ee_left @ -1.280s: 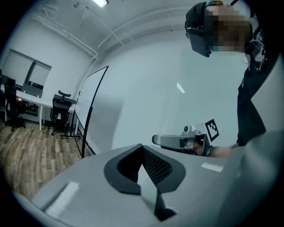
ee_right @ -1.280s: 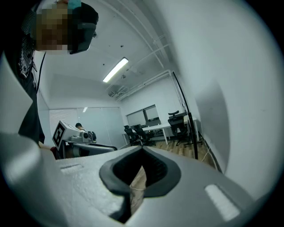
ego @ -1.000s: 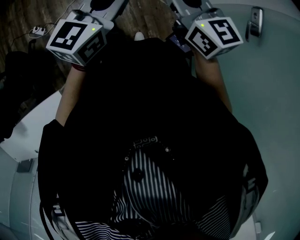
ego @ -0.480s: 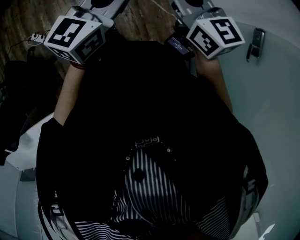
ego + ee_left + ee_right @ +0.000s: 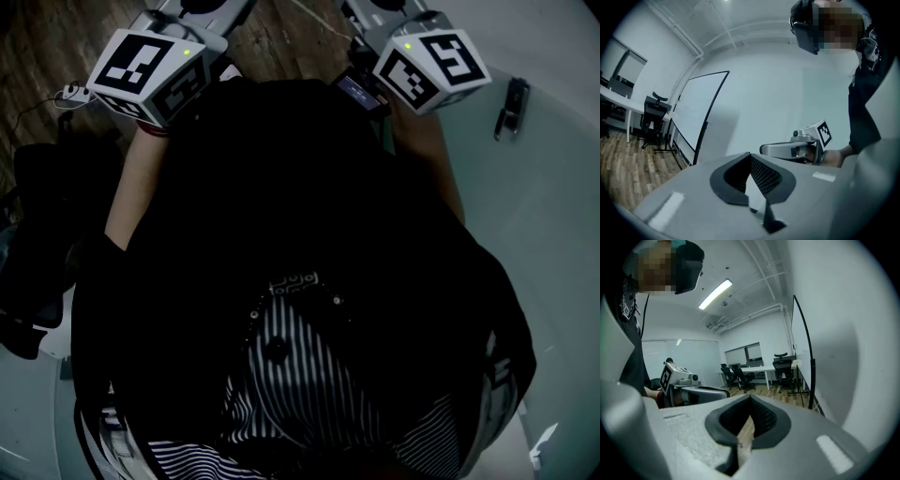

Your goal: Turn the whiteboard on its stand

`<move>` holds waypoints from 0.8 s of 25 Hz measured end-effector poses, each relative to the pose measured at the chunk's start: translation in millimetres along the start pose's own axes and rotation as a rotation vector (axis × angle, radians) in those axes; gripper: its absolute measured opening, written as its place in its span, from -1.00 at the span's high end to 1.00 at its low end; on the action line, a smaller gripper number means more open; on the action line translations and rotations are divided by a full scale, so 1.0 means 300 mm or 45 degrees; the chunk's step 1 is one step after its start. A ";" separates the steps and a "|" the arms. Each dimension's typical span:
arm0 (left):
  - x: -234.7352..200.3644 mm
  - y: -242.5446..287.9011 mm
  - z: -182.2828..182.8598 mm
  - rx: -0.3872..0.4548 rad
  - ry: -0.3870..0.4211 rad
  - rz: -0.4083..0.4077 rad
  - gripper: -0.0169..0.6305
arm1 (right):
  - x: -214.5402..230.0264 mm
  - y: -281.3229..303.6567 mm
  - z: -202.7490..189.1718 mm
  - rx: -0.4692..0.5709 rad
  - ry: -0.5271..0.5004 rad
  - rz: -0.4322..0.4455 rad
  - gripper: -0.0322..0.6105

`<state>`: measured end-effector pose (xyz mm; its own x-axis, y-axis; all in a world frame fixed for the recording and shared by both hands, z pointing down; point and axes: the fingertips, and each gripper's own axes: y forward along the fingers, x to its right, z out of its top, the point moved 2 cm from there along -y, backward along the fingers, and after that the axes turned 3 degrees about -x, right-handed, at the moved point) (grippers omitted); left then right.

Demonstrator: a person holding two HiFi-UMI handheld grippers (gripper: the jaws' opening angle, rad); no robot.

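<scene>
Both tools are held out ahead of the person and neither is on anything. The left gripper [image 5: 751,161] has its jaws drawn together with only pale wall [image 5: 787,93] showing past them. The right gripper [image 5: 749,404] matches it, pads pinched in, nothing between them, wood floor [image 5: 780,391] beyond. And there's the target: the whiteboard [image 5: 696,110] stands upright on its stand [image 5: 700,143], ahead and off to the left of the left gripper, well apart from it, with desks and office chairs [image 5: 651,115] farther left. From the right gripper the same board [image 5: 811,376] sits ahead and to the right, seen almost edge-on as one dark frame line rising tall against the wall. So the board's long axis looks to run away from the grippers, roughly along that wall. Its near upright edge points back toward them, and its face is turned toward the open room. That near edge is what the coming move hangs on. It reads as the closest part for either hand, and the right gripper looks a touch nearer, though I wouldn't swear to it. Both would need to close the distance and open up before the frame can be taken and swung round. The head view shows only the person's dark top [image 5: 281,187] and the gripper bodies, no board.
</scene>
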<state>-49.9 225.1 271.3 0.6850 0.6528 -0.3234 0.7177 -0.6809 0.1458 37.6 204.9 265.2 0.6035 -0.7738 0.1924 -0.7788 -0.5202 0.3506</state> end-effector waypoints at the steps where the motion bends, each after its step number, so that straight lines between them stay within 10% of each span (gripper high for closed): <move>1: -0.028 -0.007 0.000 -0.005 -0.003 -0.010 0.95 | -0.008 0.030 0.008 -0.006 -0.008 -0.005 0.90; 13: -0.200 -0.032 -0.042 -0.034 -0.072 -0.022 0.95 | -0.009 0.171 0.023 -0.016 0.061 -0.018 0.90; 20: -0.327 0.067 0.018 -0.020 -0.047 0.091 0.95 | 0.076 0.262 0.053 -0.009 -0.141 -0.029 0.90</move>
<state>-103.3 145.6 301.1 0.7295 0.5900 -0.3460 0.6694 -0.7196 0.1843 -12.6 140.7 282.4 0.5982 -0.7972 0.0818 -0.7636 -0.5360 0.3602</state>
